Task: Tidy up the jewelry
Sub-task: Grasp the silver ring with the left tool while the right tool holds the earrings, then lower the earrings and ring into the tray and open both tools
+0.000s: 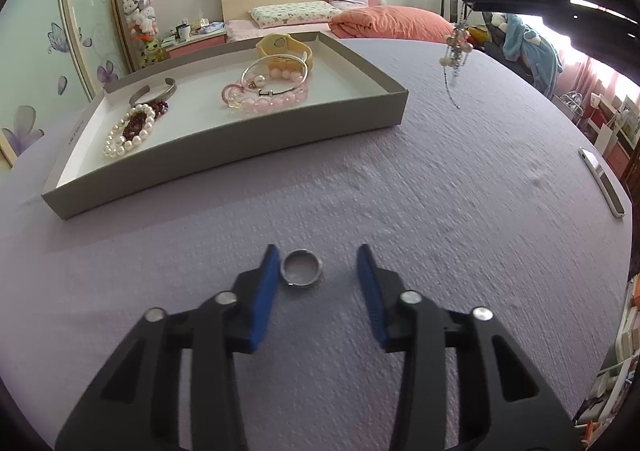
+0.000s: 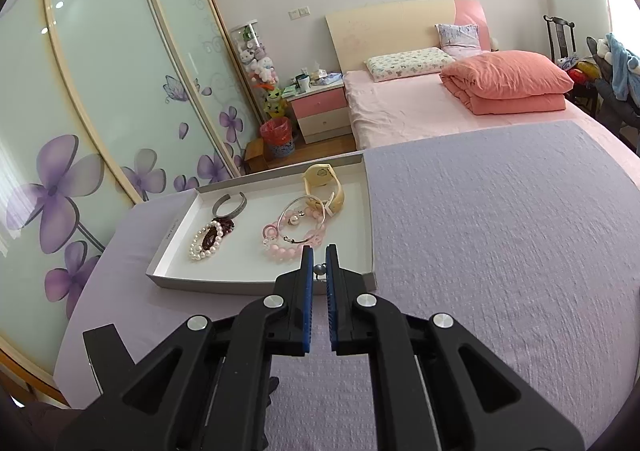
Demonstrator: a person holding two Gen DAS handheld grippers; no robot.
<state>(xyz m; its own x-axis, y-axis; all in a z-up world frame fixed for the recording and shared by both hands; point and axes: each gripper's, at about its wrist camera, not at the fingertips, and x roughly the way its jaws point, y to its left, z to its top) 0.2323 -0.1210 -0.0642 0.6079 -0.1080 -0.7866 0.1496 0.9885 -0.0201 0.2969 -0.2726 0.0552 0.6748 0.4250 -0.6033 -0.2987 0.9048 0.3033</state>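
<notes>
Left gripper (image 1: 318, 265) low over the lavender surface (image 1: 460, 191), jaws spread wide; silver ring (image 1: 302, 268) lies flat on the surface between the blue pads, nearer the left pad (image 1: 266, 291), contact not clear. Right gripper (image 2: 319, 271) raised, jaws nearly closed on the top of a beaded pendant chain (image 1: 456, 47); the left wrist view shows it dangling free in the air, right of the tray. Shallow grey tray (image 1: 304, 123) sits on the surface beyond the ring. Inside the tray: white pearl bracelet (image 1: 128, 131) around dark red beads, silver cuff (image 1: 154, 91), pink bead bracelets (image 1: 264, 99), silver bangle (image 1: 276, 77), yellow watch (image 1: 284, 47).
</notes>
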